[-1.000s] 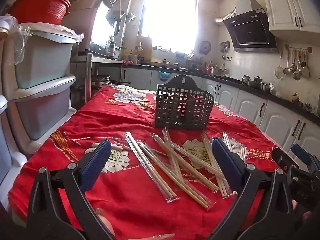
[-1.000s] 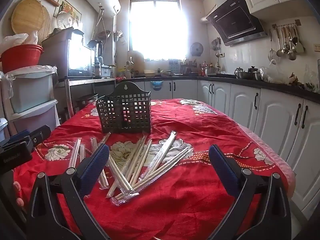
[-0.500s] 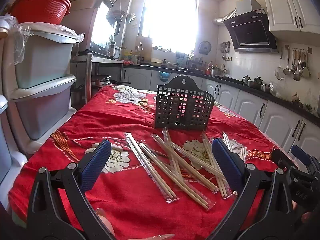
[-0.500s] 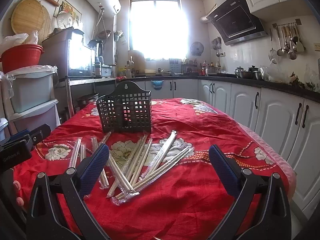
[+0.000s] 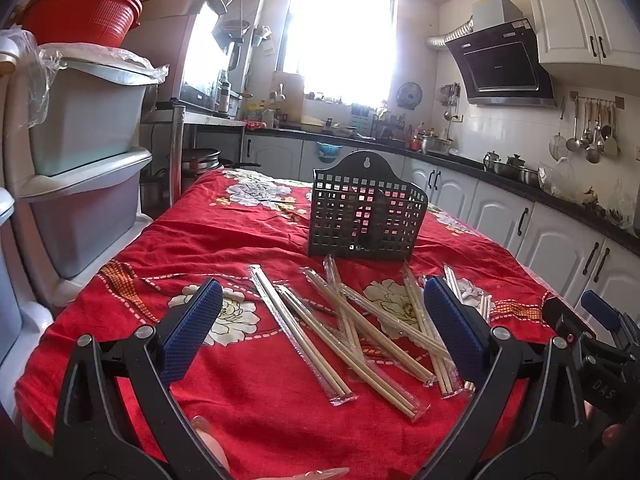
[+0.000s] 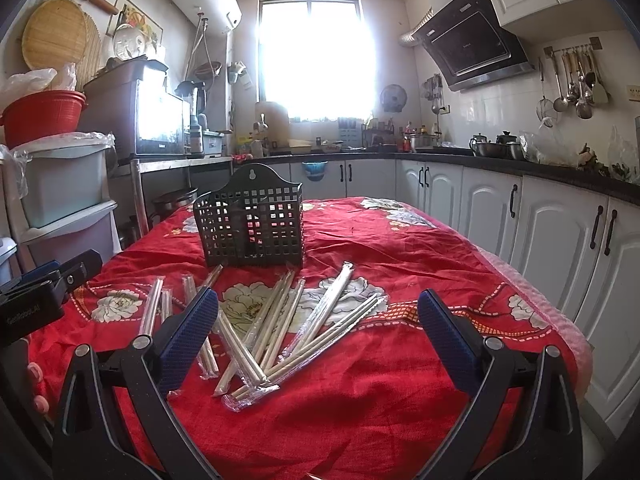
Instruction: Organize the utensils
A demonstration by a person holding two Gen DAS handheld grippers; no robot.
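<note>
A table draped in a red floral cloth (image 5: 224, 240) fills the middle of the kitchen. On it stands a black perforated utensil basket (image 5: 365, 216), upright, with a rounded back panel and a hanging hole at the top; it looks empty through its grid. Just in front of the basket lie the wrapped chopsticks (image 5: 352, 328), a loose scatter of clear-sleeved pairs crossing one another at angles, some overlapping, none inside the basket.

The left gripper (image 5: 320, 334) hovers above the near edge of the table with its 2 blue-padded fingers spread wide, nothing between them. The right gripper (image 6: 316, 330) sits beside it at about the same height, its fingers also spread wide and empty. Both are clear of the chopsticks and aimed toward the basket.

Along the left wall, stacked grey storage drawers (image 5: 84, 152) carry a red basin (image 5: 80, 14). White cabinets (image 6: 560, 236) under a dark counter run along the right, with a range hood (image 6: 472, 40) above.
</note>
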